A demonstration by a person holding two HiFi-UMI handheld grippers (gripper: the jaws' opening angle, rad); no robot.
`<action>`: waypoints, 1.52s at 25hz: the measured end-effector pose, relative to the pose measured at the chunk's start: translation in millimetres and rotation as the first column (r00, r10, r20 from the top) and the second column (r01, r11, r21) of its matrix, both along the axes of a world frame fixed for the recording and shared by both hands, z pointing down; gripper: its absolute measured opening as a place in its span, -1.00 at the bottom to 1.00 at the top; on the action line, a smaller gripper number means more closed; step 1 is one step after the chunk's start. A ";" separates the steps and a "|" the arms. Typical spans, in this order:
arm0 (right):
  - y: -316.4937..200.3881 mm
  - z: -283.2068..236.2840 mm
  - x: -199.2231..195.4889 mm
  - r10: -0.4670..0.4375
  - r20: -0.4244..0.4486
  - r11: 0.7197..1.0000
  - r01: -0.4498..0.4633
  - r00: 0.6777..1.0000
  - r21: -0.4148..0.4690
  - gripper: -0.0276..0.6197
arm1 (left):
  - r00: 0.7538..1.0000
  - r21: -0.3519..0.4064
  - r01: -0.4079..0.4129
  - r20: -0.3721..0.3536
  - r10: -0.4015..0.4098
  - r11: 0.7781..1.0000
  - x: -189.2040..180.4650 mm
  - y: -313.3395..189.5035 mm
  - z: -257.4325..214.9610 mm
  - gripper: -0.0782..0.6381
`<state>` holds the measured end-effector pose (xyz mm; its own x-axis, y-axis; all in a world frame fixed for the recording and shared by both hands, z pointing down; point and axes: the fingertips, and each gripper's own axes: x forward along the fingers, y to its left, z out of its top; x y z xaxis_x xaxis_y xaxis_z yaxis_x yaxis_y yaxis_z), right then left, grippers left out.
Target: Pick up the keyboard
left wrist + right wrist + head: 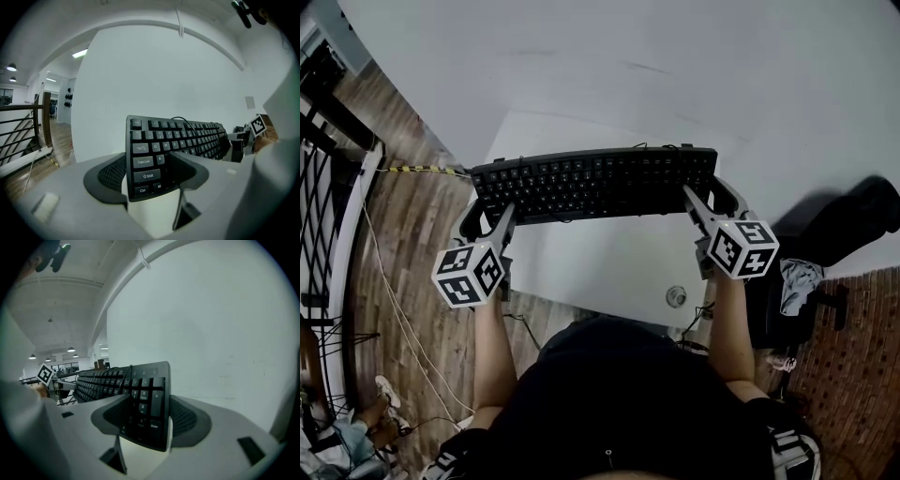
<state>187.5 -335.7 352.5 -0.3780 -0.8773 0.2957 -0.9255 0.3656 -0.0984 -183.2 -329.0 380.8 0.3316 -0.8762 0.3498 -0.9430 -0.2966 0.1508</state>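
Observation:
A black full-size keyboard (595,181) is held level above the white table (609,267), clear of its top. My left gripper (492,228) is shut on the keyboard's left end; in the left gripper view the keyboard (159,150) stands on edge between the jaws, with the Ctrl and Shift keys nearest. My right gripper (705,208) is shut on the right end, and the right gripper view has the number pad of the keyboard (145,401) pinched between its jaws. A thin black cable (180,120) runs from the keyboard's back edge.
A round metal grommet (676,296) sits near the table's front edge. Wood floor with a white cable (389,300) lies at the left, beside a black railing (323,178). A dark bag (853,220) and cloth (797,281) lie at the right. A white wall fills the far side.

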 end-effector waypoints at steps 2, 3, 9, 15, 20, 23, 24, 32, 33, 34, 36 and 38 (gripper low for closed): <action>5.5 -13.0 0.7 0.001 0.004 0.998 -0.001 1.000 0.056 -0.08 | 1.000 0.062 0.000 0.008 0.000 0.998 0.5 3.2 -15.4 0.05; 7.9 -18.8 0.8 0.002 0.006 0.996 -0.002 1.000 0.084 -0.08 | 1.000 0.093 -0.001 0.011 0.000 0.996 0.4 4.4 -22.5 0.05; 28.3 -43.4 -3.5 0.013 0.015 0.976 -0.016 1.000 0.219 -0.08 | 1.000 0.245 -0.013 0.025 0.007 0.970 -4.5 16.7 -52.9 0.05; 39.0 -48.0 -4.0 0.037 0.017 0.952 -0.041 0.999 0.302 -0.08 | 0.999 0.333 -0.040 0.030 0.032 0.942 -4.7 15.8 -58.9 0.05; 51.6 -38.8 -4.2 0.067 0.032 0.944 -0.074 0.997 0.322 -0.08 | 0.997 0.370 -0.072 0.042 0.061 0.926 -5.1 16.9 -56.8 0.05; 49.3 -36.1 -2.5 0.081 0.030 0.949 -0.086 0.996 0.302 -0.08 | 0.996 0.354 -0.084 0.040 0.075 0.931 -3.1 11.8 -53.8 0.05; 47.0 -36.4 -1.8 0.083 0.029 0.951 -0.088 0.996 0.295 -0.08 | 0.996 0.350 -0.086 0.039 0.077 0.933 -2.4 8.7 -54.1 0.05; 50.7 -48.3 -2.1 0.087 0.026 0.944 -0.091 0.996 0.317 -0.08 | 0.997 0.374 -0.079 0.034 0.071 0.924 -2.4 11.1 -65.0 0.05; 53.3 -50.7 -2.1 0.089 0.024 0.942 -0.092 0.996 0.322 -0.08 | 0.997 0.378 -0.081 0.034 0.074 0.922 -2.3 13.2 -66.7 0.05; 55.7 -51.7 -1.0 0.089 0.022 0.941 -0.091 0.996 0.325 -0.08 | 0.997 0.381 -0.082 0.034 0.075 0.921 -1.1 15.6 -67.2 0.05; 61.2 -49.9 4.2 0.088 0.020 0.940 -0.089 0.996 0.330 -0.08 | 0.997 0.385 -0.081 0.034 0.074 0.919 4.2 21.6 -64.7 0.05; 65.5 -45.7 8.6 0.090 0.021 0.938 -0.092 0.996 0.333 -0.08 | 0.997 0.386 -0.082 0.035 0.074 0.919 8.6 25.5 -60.4 0.05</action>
<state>196.1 -270.2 306.8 -0.2930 -0.9559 -0.0215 -0.9561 0.2928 0.0099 -174.6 -303.5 320.4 0.4010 -0.9161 -0.0045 -0.9161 -0.4009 -0.0085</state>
